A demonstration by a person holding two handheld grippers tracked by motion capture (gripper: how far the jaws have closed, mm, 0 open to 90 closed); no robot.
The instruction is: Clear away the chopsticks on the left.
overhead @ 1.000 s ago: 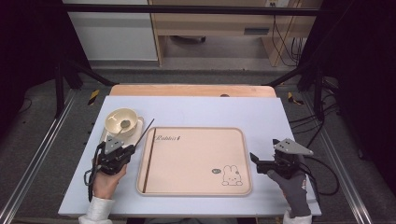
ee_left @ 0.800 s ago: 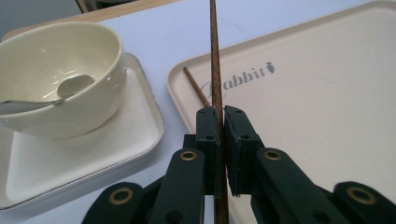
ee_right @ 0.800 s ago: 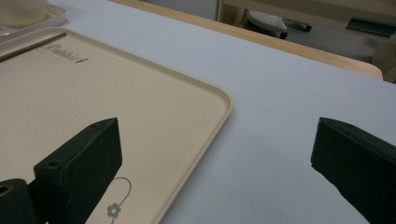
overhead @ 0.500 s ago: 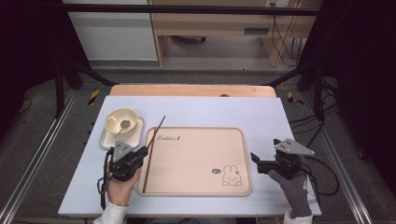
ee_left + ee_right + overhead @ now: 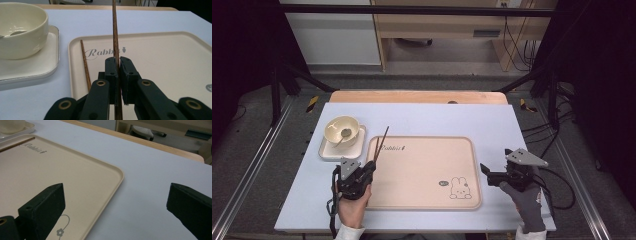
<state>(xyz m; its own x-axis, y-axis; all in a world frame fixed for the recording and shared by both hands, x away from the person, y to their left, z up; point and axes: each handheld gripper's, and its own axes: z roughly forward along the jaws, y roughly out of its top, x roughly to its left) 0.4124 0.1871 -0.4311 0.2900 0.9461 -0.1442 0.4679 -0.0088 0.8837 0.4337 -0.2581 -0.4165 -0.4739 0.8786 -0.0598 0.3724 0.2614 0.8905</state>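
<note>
Clamped in the left gripper (image 5: 116,72) is one chopstick (image 5: 115,32), raised over the tray (image 5: 162,60). Another chopstick (image 5: 85,65) is laid on it. Wide-spread jaws are shown by the right gripper (image 5: 115,202), with nothing held.

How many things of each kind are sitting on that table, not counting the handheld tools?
Chopsticks: 2, one held, one lying on the tray
Tray: 1
Bowl: 1
Square plate under the bowl: 1
Spoon in the bowl: 1
Total: 6
</note>
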